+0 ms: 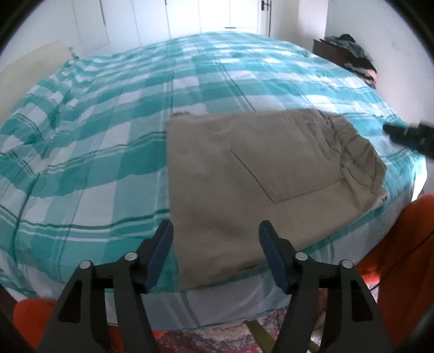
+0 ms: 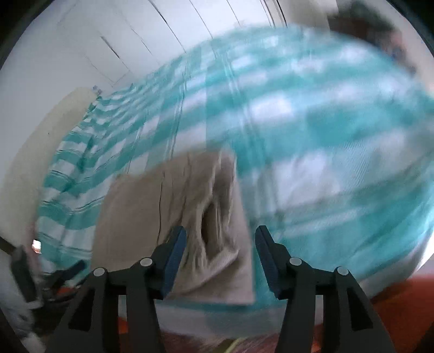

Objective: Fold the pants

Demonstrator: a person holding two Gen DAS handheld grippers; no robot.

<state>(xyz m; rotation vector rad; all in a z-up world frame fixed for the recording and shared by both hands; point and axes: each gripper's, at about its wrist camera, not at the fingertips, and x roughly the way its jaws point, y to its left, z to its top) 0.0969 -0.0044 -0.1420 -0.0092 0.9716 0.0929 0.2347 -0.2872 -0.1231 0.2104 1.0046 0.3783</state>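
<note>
Beige pants (image 1: 244, 173) lie folded into a flat rectangle on the teal checked bed (image 1: 108, 130), back pocket up, gathered waistband at the right. My left gripper (image 1: 215, 230) is open and empty, just above the pants' near edge. My right gripper (image 2: 221, 239) is open and empty, hovering near the waistband end of the pants (image 2: 173, 211); that view is motion-blurred. The right gripper also shows in the left wrist view (image 1: 407, 134) at the right of the pants.
The bed's near edge (image 1: 230, 304) runs below the pants, with a patterned rug (image 1: 217, 336) on the floor. A dark dresser piled with clothes (image 1: 350, 54) stands at the back right. White closet doors (image 1: 190, 16) are behind the bed.
</note>
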